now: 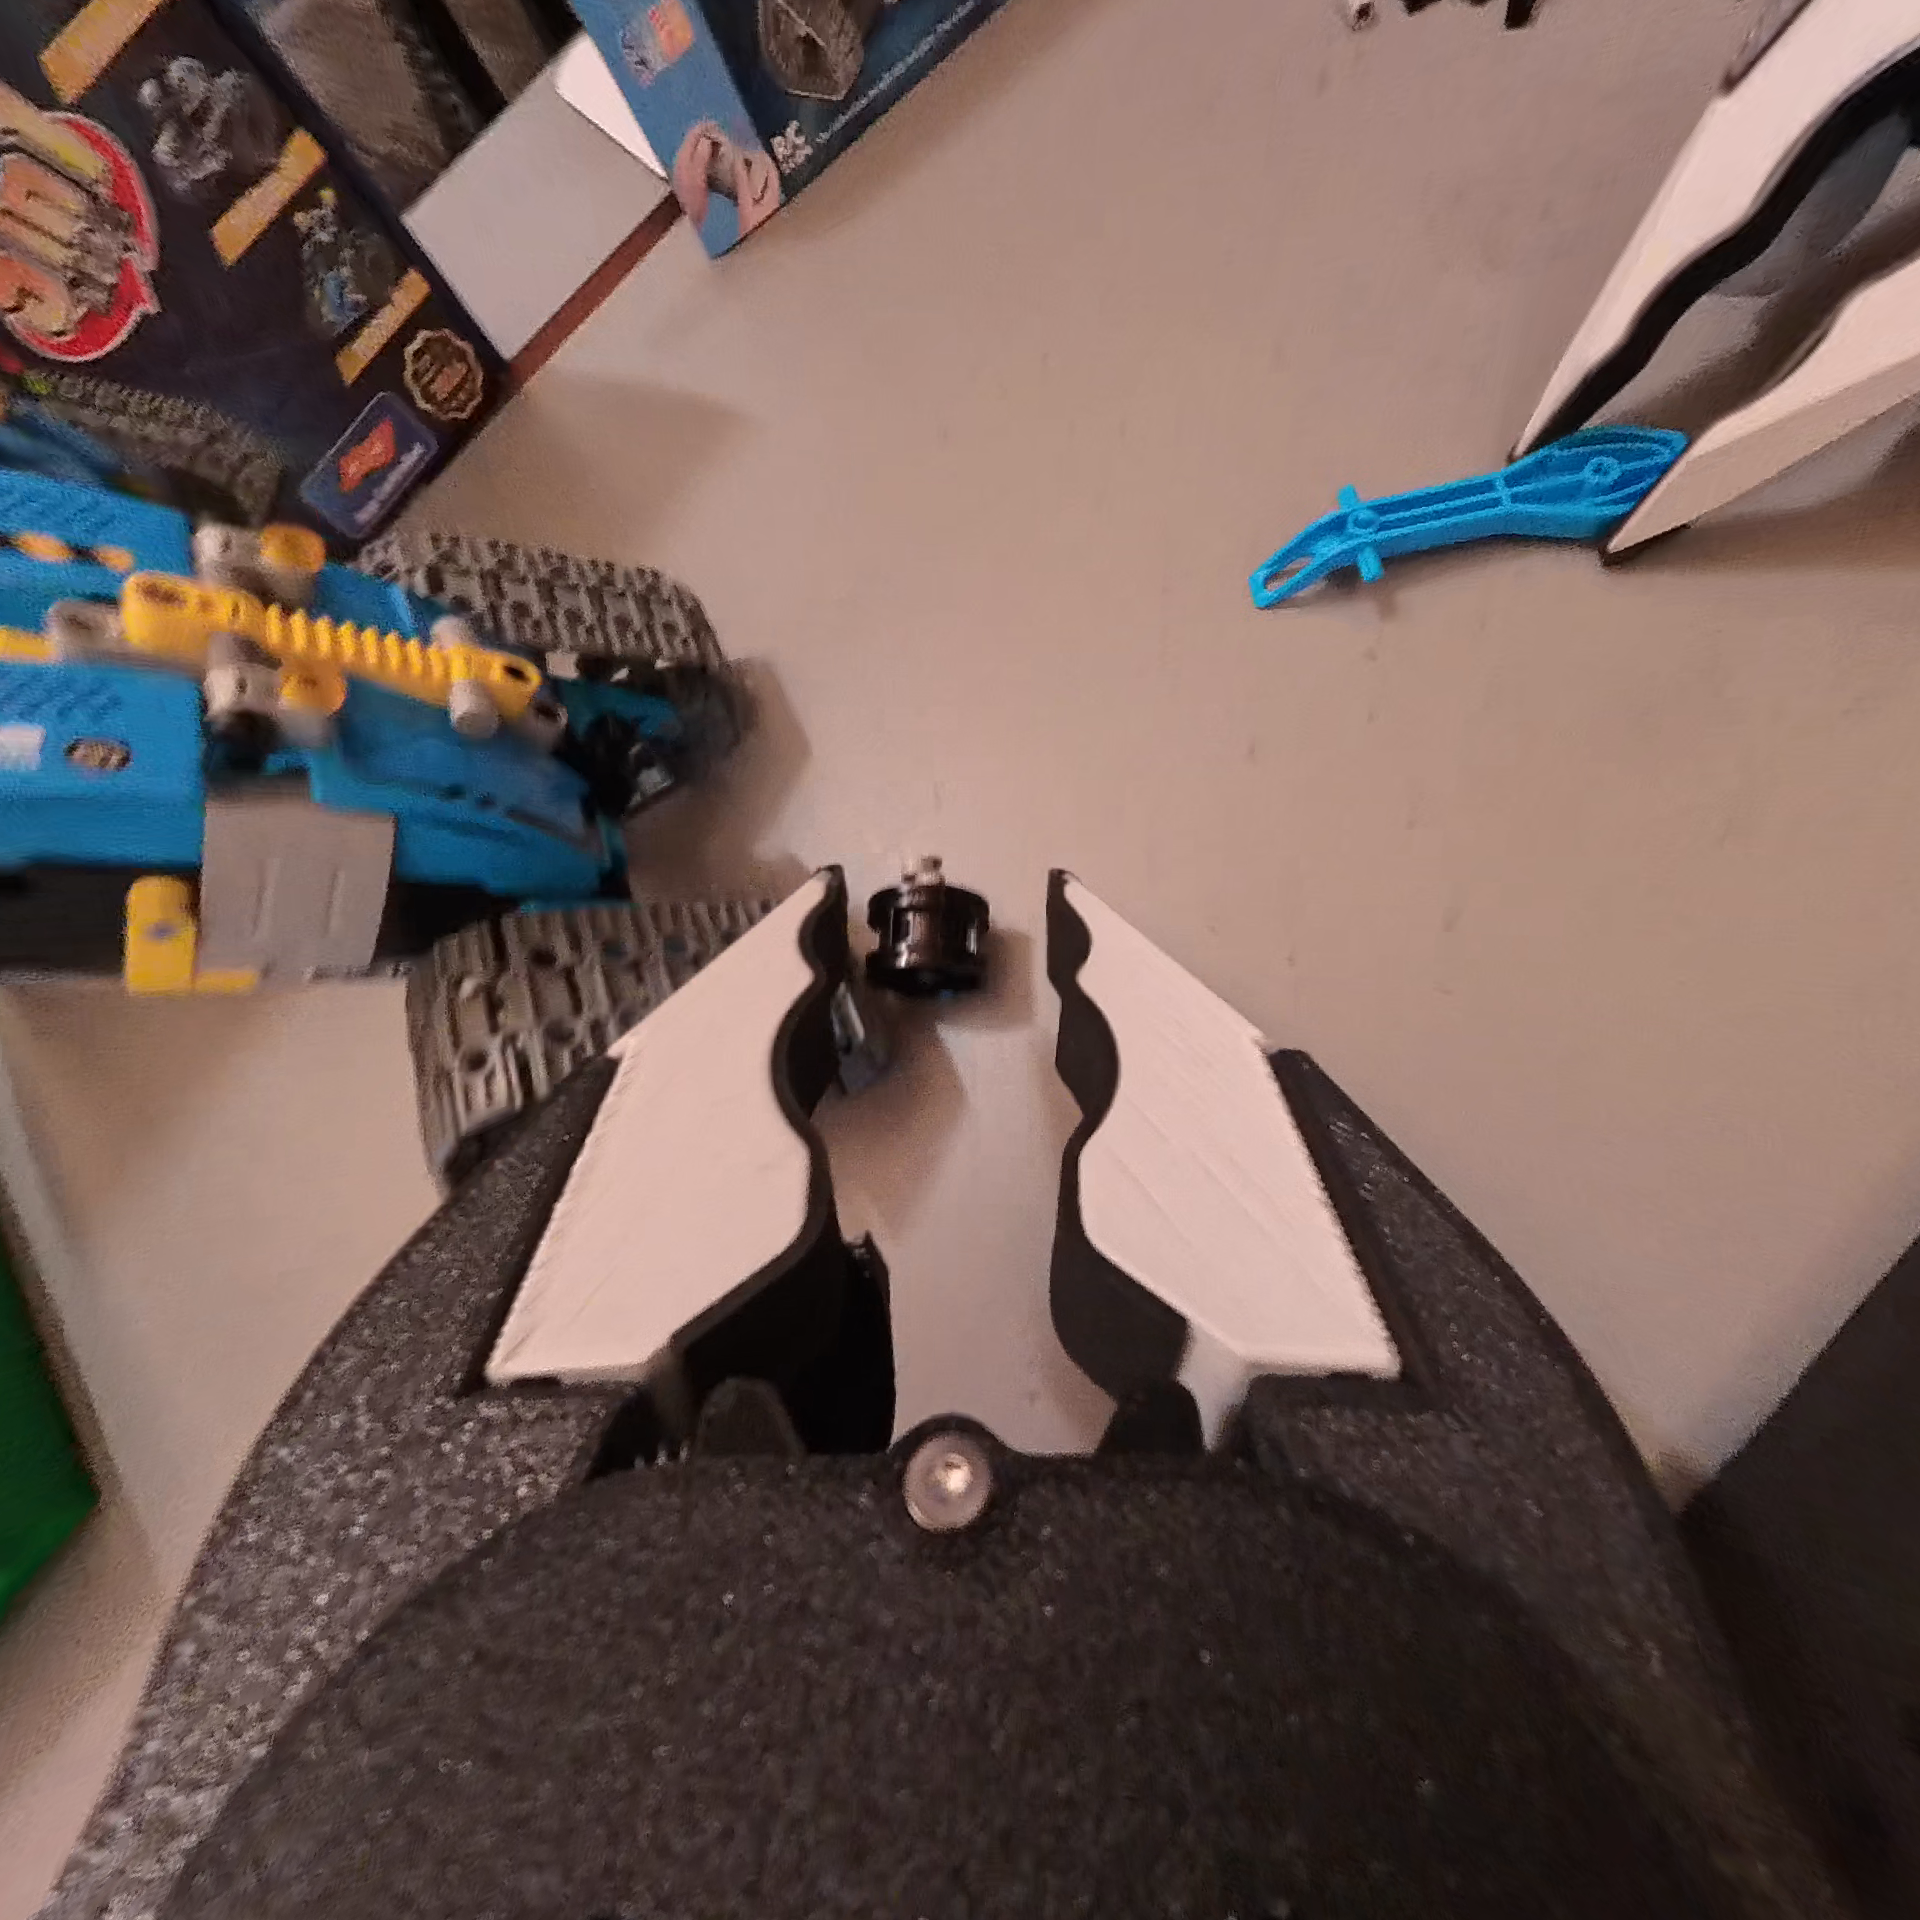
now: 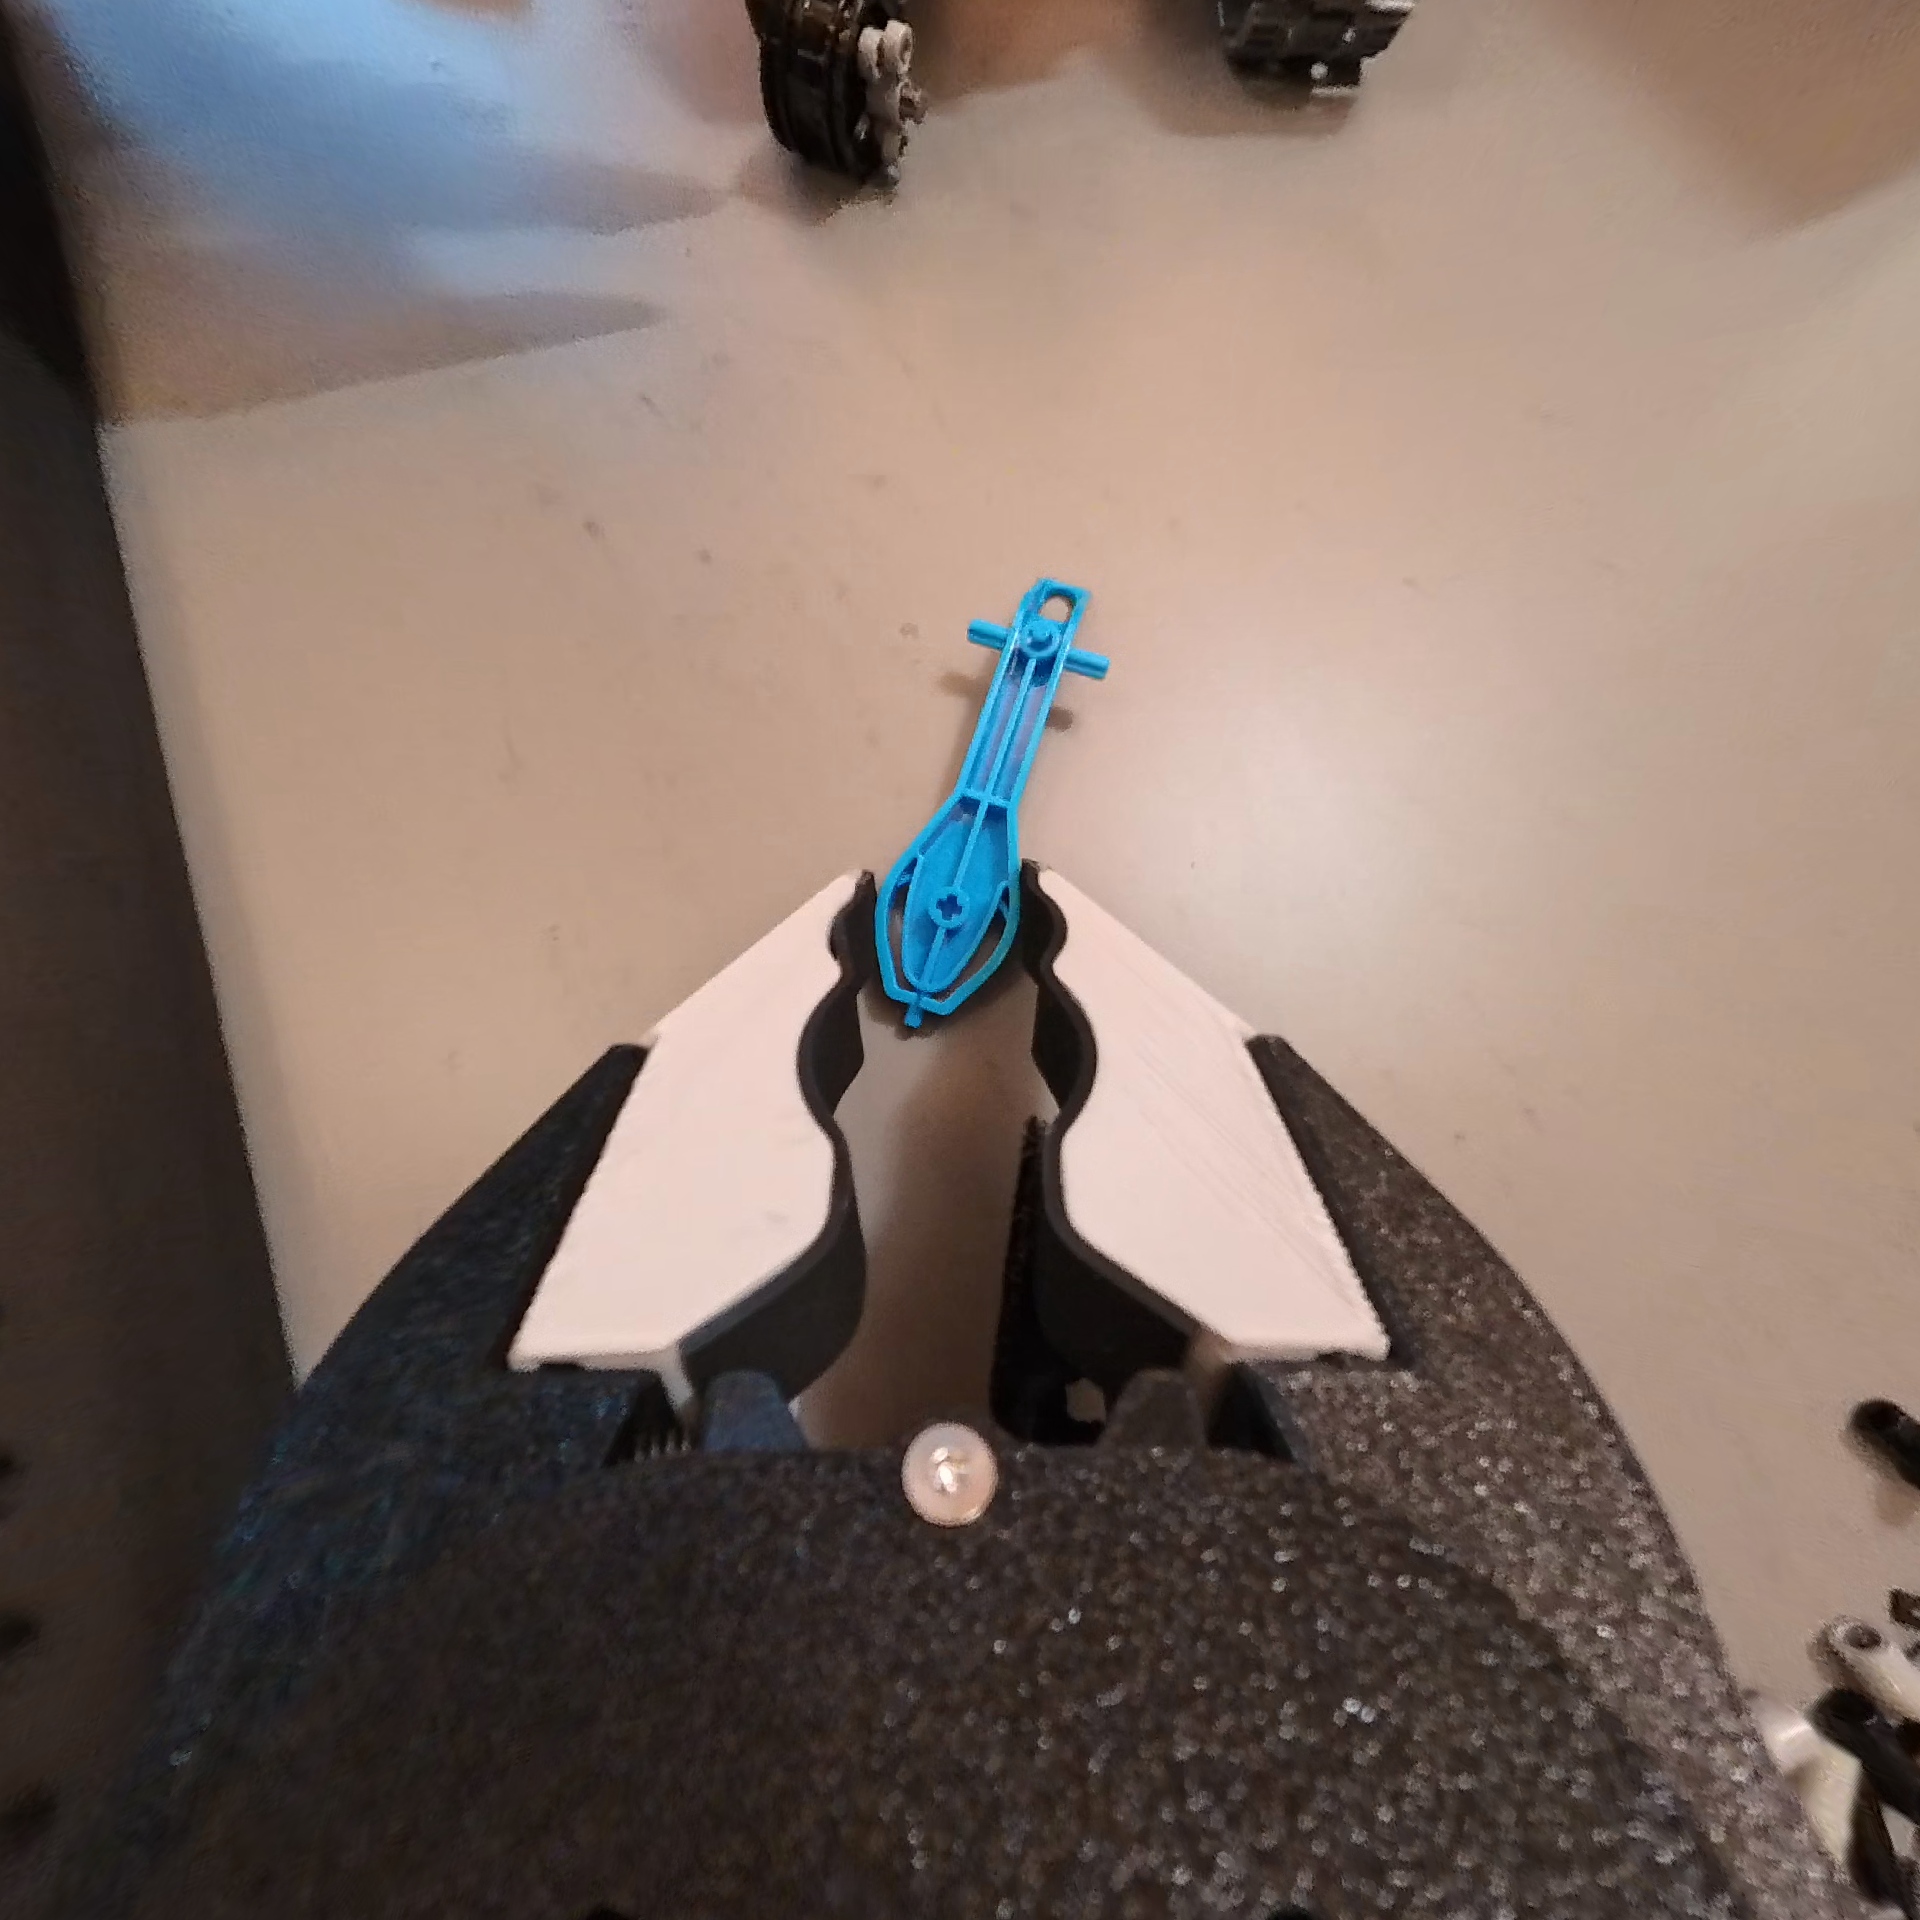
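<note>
My left gripper (image 1: 945, 891) is open, low over the beige table (image 1: 1247, 935). A small black wheel-like part (image 1: 923, 940) with a pale stub stands between its fingertips, close to the left finger and clear of the right one. A blue tracked toy vehicle (image 1: 343, 758) with yellow toothed bars and grey treads (image 1: 520, 997) sits just left of it. My right gripper (image 2: 945, 883) is shut on the wide end of a slim blue plastic tool (image 2: 992, 790), which points away over the table. The tool (image 1: 1434, 514) and right gripper (image 1: 1564, 501) also show in the left wrist view.
Printed toy boxes (image 1: 260, 239) and a blue box (image 1: 727, 135) stand at the far left. A green object (image 1: 26, 1455) is at the left edge and a dark one (image 1: 1829, 1558) at the right. Dark track pieces (image 2: 836, 88) lie far ahead; small loose parts (image 2: 1870, 1714) lie at lower right. My hands' fingertips stand some 20 centimetres from each other.
</note>
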Action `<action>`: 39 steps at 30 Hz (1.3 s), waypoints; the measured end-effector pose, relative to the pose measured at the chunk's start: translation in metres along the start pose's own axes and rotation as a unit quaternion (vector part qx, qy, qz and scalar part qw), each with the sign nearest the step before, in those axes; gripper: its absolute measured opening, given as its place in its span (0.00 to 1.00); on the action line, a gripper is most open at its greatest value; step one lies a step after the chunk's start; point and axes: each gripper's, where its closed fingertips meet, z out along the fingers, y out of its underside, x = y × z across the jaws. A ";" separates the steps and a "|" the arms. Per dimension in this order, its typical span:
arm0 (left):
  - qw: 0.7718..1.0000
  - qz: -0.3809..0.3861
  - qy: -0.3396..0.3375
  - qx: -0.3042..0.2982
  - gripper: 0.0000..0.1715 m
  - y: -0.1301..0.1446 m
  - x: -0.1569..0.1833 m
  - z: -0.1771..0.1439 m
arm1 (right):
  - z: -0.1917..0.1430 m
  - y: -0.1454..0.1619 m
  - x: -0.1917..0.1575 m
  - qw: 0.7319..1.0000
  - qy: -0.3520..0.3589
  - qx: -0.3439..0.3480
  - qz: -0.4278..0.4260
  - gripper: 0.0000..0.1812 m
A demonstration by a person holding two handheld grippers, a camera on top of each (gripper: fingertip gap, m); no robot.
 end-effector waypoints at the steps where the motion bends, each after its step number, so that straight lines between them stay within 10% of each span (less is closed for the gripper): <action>1: 1.000 0.008 0.013 -0.019 0.22 0.001 0.002 0.007 | -0.002 0.002 -0.003 1.000 -0.012 0.000 0.000 0.14; 14: 0.993 0.062 -0.024 -0.100 0.16 0.031 -0.002 0.030 | -0.007 0.008 -0.009 1.000 -0.029 -0.001 0.006 0.15; 22: 0.967 -0.066 0.208 0.131 0.16 -0.020 0.098 -0.025 | -0.018 0.000 -0.073 0.980 -0.194 0.017 -0.025 0.15; 27: 0.940 -0.085 0.241 0.227 0.16 -0.036 0.100 -0.049 | -0.014 0.007 -0.079 0.979 -0.198 0.006 -0.050 0.15; 39: 0.942 -0.050 0.263 0.203 0.16 -0.031 0.118 -0.042 | -0.019 -0.094 -0.092 0.955 -0.226 0.188 0.032 0.02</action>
